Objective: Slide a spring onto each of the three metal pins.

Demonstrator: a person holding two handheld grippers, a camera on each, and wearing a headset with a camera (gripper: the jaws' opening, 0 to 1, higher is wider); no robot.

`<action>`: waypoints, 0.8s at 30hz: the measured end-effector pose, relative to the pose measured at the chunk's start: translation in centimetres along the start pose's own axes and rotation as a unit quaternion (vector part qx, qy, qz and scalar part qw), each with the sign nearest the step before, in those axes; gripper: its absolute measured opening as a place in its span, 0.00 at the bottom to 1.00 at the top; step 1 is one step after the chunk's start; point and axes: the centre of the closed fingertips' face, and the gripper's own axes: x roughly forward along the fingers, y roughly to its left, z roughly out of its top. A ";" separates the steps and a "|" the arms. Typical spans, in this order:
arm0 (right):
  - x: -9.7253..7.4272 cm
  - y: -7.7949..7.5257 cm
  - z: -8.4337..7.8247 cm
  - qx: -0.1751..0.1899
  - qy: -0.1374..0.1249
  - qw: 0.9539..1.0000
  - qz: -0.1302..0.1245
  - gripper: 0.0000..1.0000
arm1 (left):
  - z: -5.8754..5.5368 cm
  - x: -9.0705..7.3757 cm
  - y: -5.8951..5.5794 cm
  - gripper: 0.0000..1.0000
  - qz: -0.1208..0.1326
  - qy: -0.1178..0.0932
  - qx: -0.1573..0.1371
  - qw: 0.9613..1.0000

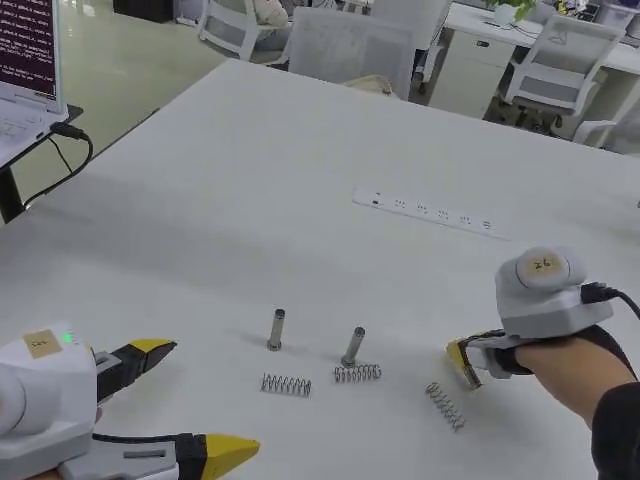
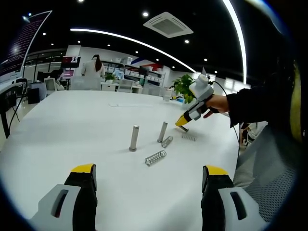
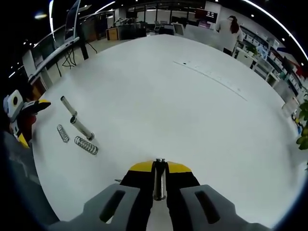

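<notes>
Table (image 1: 300,150): white and broad. Open surface is seen on every side of the parts. A power strip (image 1: 430,213) is laid well beyond them, and a laptop (image 1: 25,60) is seen at the far left.
Left gripper (image 1: 190,400): jaws are spread wide, with nothing held or touched. It is held low at the near edge.
Right gripper (image 1: 465,365): jaws are closed on the held pin (image 3: 160,180). It is carried by a hand (image 1: 560,365), with the tip low, near the right spring (image 1: 445,406).
Standing pins: the first pin (image 1: 277,329) and second pin (image 1: 354,346) are stood upright, near each other, both bare.
Springs: the left spring (image 1: 286,384) and middle spring (image 1: 357,373) are laid flat just before the standing pins.
</notes>
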 end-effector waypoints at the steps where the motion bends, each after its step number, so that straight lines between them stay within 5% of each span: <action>1: -0.1 0.0 0.0 0.001 -0.001 1.000 0.000 0.06 | 0.0 0.0 0.0 0.88 0.000 0.000 0.000 1.000; 24: -2.0 0.4 -0.2 0.019 -0.025 1.000 0.002 0.06 | 0.2 0.1 0.0 0.88 -0.004 -0.003 0.007 1.000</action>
